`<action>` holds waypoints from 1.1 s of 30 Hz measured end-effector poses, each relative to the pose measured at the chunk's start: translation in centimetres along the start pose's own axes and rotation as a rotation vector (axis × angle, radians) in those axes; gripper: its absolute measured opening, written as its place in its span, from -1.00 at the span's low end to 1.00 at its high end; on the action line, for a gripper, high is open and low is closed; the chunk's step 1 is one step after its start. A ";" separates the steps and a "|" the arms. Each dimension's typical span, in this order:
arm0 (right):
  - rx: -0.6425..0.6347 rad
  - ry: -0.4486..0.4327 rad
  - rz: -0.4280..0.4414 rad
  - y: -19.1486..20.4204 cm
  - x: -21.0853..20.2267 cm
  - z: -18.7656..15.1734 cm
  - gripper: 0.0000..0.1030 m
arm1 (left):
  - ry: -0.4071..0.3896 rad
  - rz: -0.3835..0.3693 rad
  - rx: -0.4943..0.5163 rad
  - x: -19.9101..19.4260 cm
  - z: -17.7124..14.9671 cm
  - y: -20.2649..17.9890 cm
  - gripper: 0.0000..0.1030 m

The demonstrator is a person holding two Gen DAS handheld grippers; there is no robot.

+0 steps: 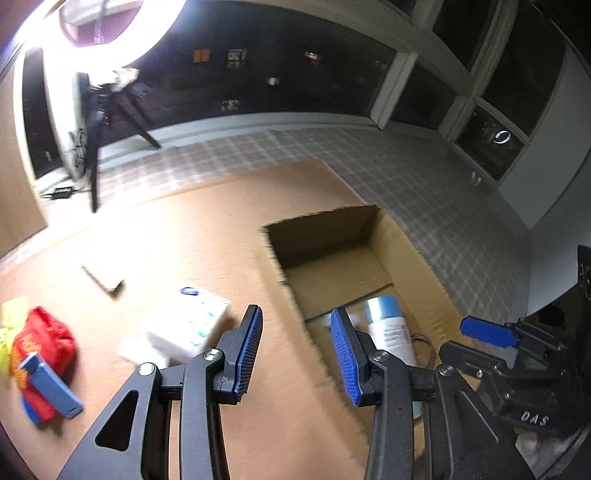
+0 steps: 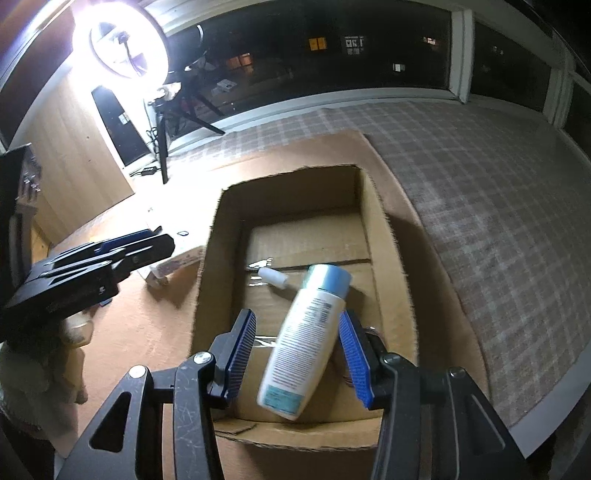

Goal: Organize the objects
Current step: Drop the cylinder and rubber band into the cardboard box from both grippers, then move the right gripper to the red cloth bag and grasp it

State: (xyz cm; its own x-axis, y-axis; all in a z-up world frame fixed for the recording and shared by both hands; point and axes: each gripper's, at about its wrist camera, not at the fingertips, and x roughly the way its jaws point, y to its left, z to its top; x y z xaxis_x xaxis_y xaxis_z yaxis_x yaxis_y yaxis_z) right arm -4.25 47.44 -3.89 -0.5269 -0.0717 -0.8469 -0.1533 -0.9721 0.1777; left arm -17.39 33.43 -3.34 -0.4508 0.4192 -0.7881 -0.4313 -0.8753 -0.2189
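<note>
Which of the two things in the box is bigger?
The white bottle with the blue cap, lying between the open right gripper pads. The other is a small white tube beyond it.

Bottle and small tube lay in the box, packets and pouch left of it

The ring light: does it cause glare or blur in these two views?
Left wrist view: the ring light burns out the top left corner, and the red pouch and white packet are motion-smeared. Right wrist view: glare stays around the lamp; the white bottle is fairly sharp.
</note>
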 end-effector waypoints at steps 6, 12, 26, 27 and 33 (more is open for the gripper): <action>-0.025 0.003 0.029 2.6 0.6 0.9 -0.14 | -0.033 0.066 -0.014 -3.3 -1.1 2.6 -0.18; -0.078 0.014 0.064 6.3 1.4 1.8 -0.09 | -0.061 0.119 -0.044 -6.6 -2.4 6.1 -0.02; -0.235 0.074 0.212 18.1 5.7 5.2 0.00 | -0.075 0.241 -0.254 -14.2 -8.6 19.1 0.01; -0.244 0.083 0.226 19.1 6.2 5.4 0.00 | -0.069 0.251 -0.281 -14.7 -9.5 20.4 0.01; -0.280 0.142 0.280 24.2 9.8 6.9 0.00 | -0.049 0.334 -0.414 -18.4 -14.8 26.9 0.01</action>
State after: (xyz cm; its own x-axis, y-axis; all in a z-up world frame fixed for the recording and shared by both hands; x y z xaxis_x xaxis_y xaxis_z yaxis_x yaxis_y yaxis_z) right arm -18.84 24.75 -4.43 -0.3925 -0.3526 -0.8495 0.2230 -0.9325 0.2840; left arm -9.17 -1.40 -3.26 -0.5512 0.1036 -0.8279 0.0817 -0.9808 -0.1771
